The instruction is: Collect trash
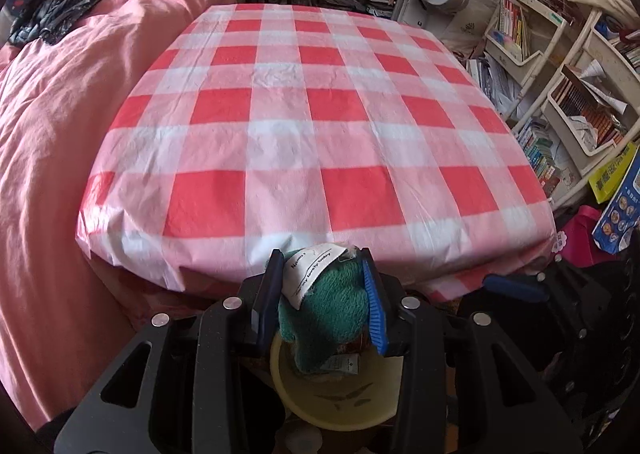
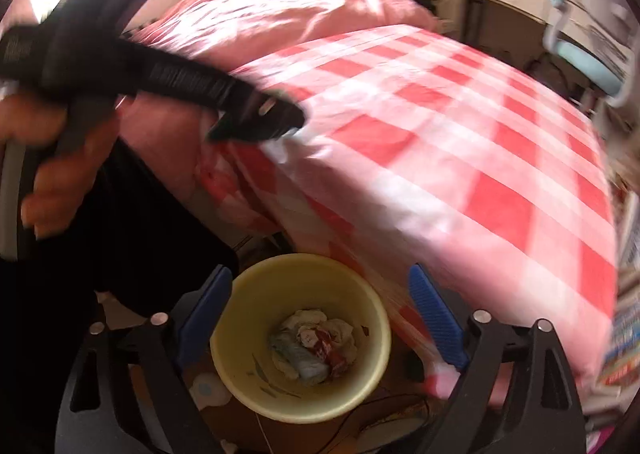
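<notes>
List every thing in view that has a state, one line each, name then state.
left gripper: shut on the green knit item, above the bin.
green knit item: clamped between the pads, white label on top.
right gripper: open, nothing between its fingers.
yellow bin: upright, crumpled trash at its bottom.
checked tablecloth: spread flat, nothing on it.

Left gripper (image 1: 322,294): black frame with cut-out slots, 4 round silver screws, 2 blue ribbed pads.
Right gripper (image 2: 320,318): same black slotted frame, silver screws, blue ribbed fingers (image 2: 436,318).
Clothing: dark garment, blurred.
</notes>
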### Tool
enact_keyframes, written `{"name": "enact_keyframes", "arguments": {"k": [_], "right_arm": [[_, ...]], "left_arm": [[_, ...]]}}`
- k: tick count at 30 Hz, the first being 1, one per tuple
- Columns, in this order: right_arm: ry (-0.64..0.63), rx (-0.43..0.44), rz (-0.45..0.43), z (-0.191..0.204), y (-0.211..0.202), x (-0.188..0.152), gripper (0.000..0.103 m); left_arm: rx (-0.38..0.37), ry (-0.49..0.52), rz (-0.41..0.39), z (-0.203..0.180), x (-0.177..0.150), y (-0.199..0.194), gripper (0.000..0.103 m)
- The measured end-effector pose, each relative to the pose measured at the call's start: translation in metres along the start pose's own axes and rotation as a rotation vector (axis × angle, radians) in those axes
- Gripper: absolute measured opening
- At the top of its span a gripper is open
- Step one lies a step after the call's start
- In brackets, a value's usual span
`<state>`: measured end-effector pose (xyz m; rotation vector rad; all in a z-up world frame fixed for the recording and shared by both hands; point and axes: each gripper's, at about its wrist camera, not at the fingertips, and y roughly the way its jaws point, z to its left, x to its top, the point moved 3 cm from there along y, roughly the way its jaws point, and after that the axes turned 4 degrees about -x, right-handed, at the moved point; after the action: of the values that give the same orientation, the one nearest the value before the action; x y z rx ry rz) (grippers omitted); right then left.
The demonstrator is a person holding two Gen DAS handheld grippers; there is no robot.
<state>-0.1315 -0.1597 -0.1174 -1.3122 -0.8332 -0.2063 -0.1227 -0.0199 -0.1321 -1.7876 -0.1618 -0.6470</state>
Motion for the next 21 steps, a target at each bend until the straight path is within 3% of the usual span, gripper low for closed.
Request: {"name": "enact_keyframes", "arguments": {"k": [9,13,21], "right_arm": [[0.112,-0.254,-0.05,-0.021,-0.031,-0.018,0.095],[0.178,-0.326,-0.065,-0.028,-0.037,-0.022,0.095],[0.2,-0.422,-0.134,-0.034,-0.053,-0.025,0.095]], "left_arm": [[0.01,0.115,0.099,-0.034,-0.047,0.008,0.05],[0.069,0.131,0.035,-0.039,-0.05,-0.002,0.071],[0.168,0.112,-0.15,-0.041,-0.036,-0.029,0.09]]}}
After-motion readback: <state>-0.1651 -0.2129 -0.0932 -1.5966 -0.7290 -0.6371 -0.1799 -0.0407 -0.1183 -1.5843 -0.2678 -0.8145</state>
